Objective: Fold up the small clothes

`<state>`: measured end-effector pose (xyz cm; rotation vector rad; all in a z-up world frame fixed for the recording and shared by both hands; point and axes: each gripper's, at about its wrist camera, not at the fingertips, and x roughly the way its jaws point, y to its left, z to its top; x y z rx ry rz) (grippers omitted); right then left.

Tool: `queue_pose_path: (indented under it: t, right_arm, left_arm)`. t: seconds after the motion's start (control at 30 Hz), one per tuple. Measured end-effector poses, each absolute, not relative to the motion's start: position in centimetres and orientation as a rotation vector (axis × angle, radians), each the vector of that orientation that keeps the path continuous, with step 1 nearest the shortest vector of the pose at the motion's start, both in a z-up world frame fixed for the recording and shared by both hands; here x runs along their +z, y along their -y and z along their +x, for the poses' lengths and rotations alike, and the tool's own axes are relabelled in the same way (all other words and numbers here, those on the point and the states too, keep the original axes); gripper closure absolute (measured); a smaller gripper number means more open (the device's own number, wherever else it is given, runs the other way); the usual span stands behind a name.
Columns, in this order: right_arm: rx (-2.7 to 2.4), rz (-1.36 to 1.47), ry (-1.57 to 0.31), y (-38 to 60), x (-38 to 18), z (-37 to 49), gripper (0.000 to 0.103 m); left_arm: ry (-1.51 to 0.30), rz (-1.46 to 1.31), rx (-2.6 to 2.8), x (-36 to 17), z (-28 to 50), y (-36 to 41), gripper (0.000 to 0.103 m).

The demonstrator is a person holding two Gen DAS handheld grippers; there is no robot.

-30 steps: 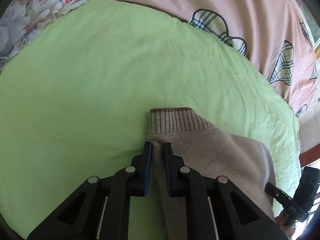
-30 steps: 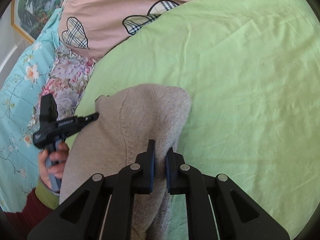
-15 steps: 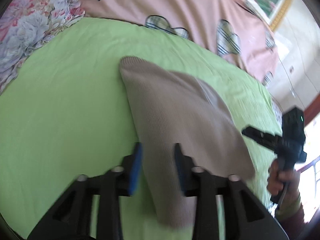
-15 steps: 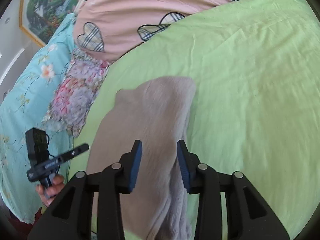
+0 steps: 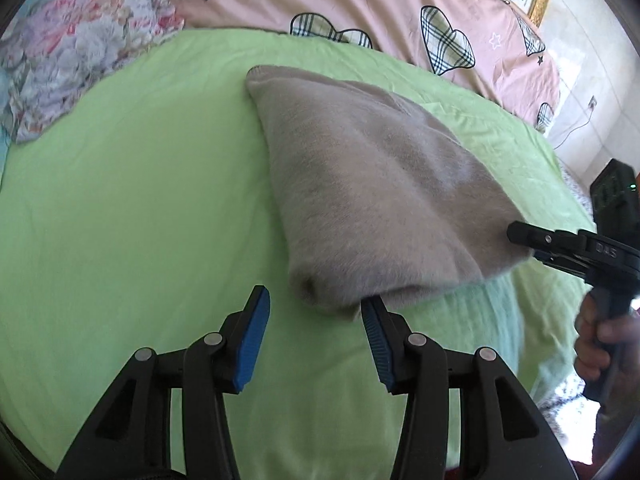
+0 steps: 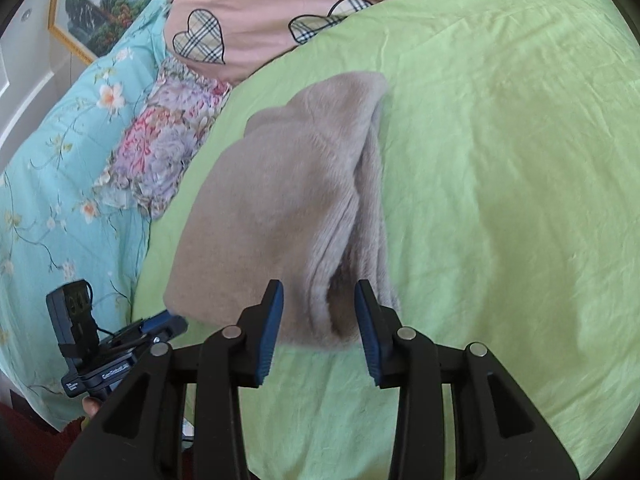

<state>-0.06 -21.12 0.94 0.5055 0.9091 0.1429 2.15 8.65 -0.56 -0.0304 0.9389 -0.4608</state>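
A small beige knitted garment (image 5: pixel 360 184) lies folded on the green sheet (image 5: pixel 120 208); it also shows in the right wrist view (image 6: pixel 288 208), with stacked layers along its right edge. My left gripper (image 5: pixel 316 308) is open and empty just in front of the garment's near corner; its right finger touches the fabric edge. My right gripper (image 6: pixel 319 300) is open and empty at the garment's near edge, jaws either side of the folded layers. Each gripper shows in the other's view, the right one (image 5: pixel 560 240) and the left one (image 6: pixel 120 344).
A pink quilt with plaid hearts (image 5: pixel 360 4) lies beyond the green sheet. A floral pillow (image 6: pixel 168 144) and a turquoise floral cover (image 6: pixel 60 160) lie to the left. A framed picture (image 6: pixel 104 0) hangs on the wall.
Both grippers were shut on the garment a second ago. They have opened, let it go and drawn back; the garment now lies folded on the sheet.
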Motion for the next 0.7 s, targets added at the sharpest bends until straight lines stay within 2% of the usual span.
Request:
queue_pose_path:
  t: [0.13,0.17,0.2,0.23,0.43,0.5,0.7]
  right_arm:
    - [0.162,0.516,-0.898,20.4,0.2,0.2,0.065]
    - [0.177,0.513,-0.896,20.2,0.2,0.4,0.068]
    - [0.194,0.508,-0.899,20.0,0.3,0.7,0.094]
    - [0.202,0.508,-0.893,19.8,0.5,0.7,0.097]
    - [0.248,0.561,-0.714,21.3,4.8,-0.2,0.097]
    - [0.247,0.544,-0.707,21.5,5.2,-0.3,0.098]
    - [0.172,0.455,-0.77,21.4,3.7,-0.3,0.098]
  left_arm:
    - [-0.903,0.022,-0.443,-1.1,2.0,-6.8,0.054]
    - [-0.891,0.032,-0.421,-1.3,2.0,-6.5,0.054]
    - [-0.887,0.037,-0.397,-1.5,2.5,-6.4,0.054]
    - [-0.892,0.043,-0.364,-1.8,2.9,-6.3,0.054]
    - [-0.789,0.045,-0.229,0.2,2.9,-7.7,0.056]
    - [-0.828,0.036,-0.268,-0.3,2.5,-7.6,0.082]
    - [-0.84,0.066,-0.268,-0.7,1.2,-7.4,0.085]
